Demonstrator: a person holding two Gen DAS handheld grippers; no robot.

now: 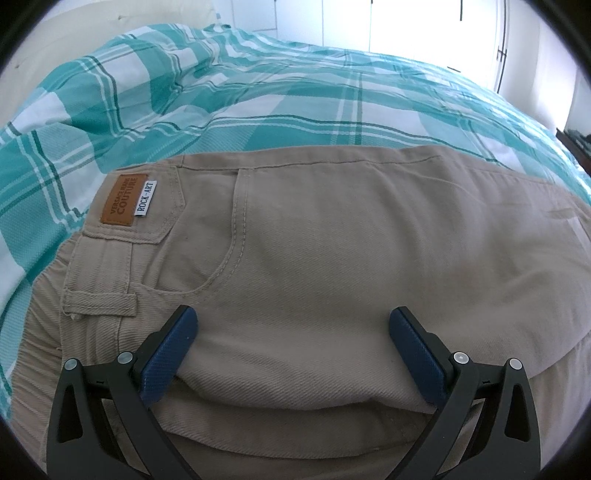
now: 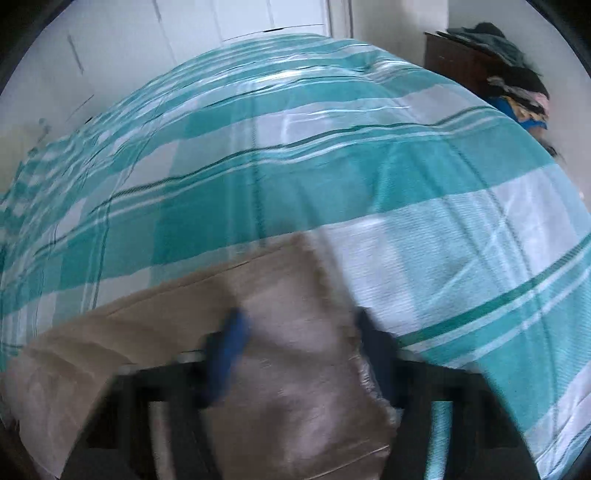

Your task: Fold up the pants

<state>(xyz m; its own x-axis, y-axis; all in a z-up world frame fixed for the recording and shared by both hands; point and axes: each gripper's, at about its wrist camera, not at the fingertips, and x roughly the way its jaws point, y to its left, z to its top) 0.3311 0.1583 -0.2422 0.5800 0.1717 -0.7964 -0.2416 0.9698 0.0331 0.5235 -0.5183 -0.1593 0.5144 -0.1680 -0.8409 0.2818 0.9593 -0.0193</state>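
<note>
The bed [image 1: 332, 110] fills nearly everything, covered in a teal-and-white plaid woven blanket [image 2: 443, 206] that's rumpled toward the far left and smoother on the right, so there's loads of bare bed beyond the work. Lying flat on it along the near side are the beige twill pants [image 1: 314, 240], waistband end to the left with a brown leather-look brand patch [image 1: 120, 199] and a small white label beside it. Their far long edge runs fairly straight across the blanket, and the hem end of the legs shows in the right wrist view with open blanket just past it.

Past the bed, white cabinet doors with dark handles [image 1: 424, 26] line the far wall. Off the right side there's a dark wooden cabinet [image 2: 458, 62] with a messy pile of dark and blue clothes [image 2: 517, 88] on top, well apart from the pants.

The left gripper [image 1: 293, 325] has its blue-padded fingers spread wide, released, with the folded near edge of the pants bulging up between them and nothing pinched. The right gripper [image 2: 299, 332] is badly motion-blurred; its fingers sit either side of the hem end, but I can't tell if they're actually clamped on the cloth.
</note>
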